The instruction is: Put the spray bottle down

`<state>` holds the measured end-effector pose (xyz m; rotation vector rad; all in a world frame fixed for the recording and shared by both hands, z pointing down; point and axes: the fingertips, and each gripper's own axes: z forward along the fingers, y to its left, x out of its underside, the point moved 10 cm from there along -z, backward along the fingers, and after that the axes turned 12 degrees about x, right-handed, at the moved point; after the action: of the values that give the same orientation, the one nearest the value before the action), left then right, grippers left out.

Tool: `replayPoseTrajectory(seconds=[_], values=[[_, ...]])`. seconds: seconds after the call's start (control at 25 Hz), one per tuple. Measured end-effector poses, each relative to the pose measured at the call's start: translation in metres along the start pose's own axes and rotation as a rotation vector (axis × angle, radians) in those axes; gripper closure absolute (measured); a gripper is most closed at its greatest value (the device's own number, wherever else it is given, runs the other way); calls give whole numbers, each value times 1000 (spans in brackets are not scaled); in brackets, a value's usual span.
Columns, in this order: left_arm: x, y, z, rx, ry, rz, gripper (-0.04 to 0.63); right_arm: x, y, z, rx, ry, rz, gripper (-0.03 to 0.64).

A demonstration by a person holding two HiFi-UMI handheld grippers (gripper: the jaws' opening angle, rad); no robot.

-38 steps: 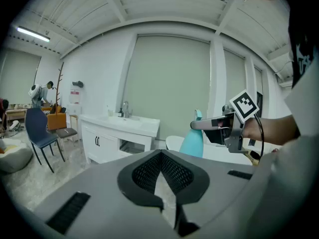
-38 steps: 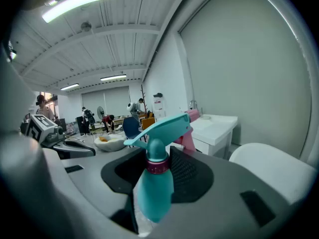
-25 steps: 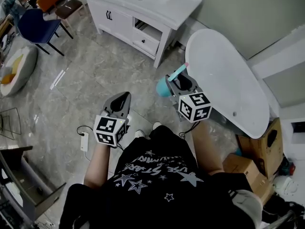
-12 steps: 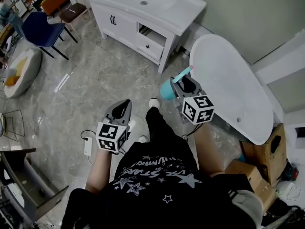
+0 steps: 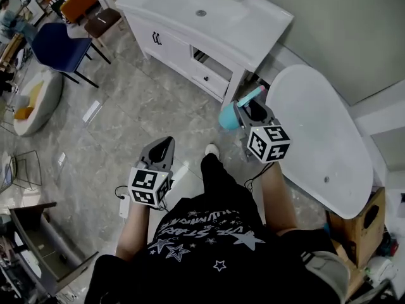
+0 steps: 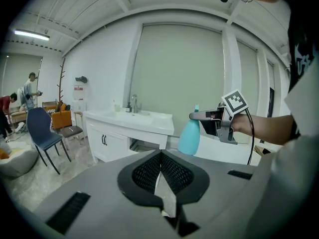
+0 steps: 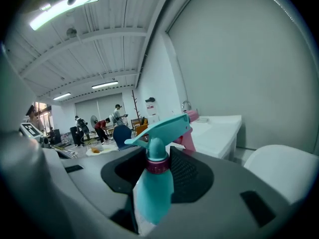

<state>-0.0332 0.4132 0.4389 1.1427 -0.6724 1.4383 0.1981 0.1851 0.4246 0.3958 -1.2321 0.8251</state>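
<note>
Bathtub (image 5: 323, 132), white, at the person's right; vanity cabinet (image 5: 209, 27), white, basin top, ahead. Spray bottle (image 5: 228, 117), teal with a pink collar, is in the air between tub and cabinet, its neck clamped in the right gripper (image 5: 248, 109); left gripper (image 5: 166, 143) clenched on nothing, jaws together. Step judged: carrying, bottle not yet placed; next move calls for lowering it upright onto a firm surface, likely the vanity top, before the jaws part.
</note>
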Motion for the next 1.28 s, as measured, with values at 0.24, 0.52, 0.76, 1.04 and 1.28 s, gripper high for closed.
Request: replayPoseTrajectory(seconds=[0.24,0.52,0.76,1.04,1.28], values=[[-50,40,87,16,24,-12,579,-34,-56,84,44,17,17,457],[-94,67,168,42,21,21,579,-64,-112,146,55,29,32,457],[-128,85,217,19,-6,36,580,-80,-140,187,53,33,0,457],[-144,96,240,58,11,59,580,-95,-153,206,55,19,15,457],[-147,115,272,92,20,62,579,-102,-167,228,87,3,16,457]])
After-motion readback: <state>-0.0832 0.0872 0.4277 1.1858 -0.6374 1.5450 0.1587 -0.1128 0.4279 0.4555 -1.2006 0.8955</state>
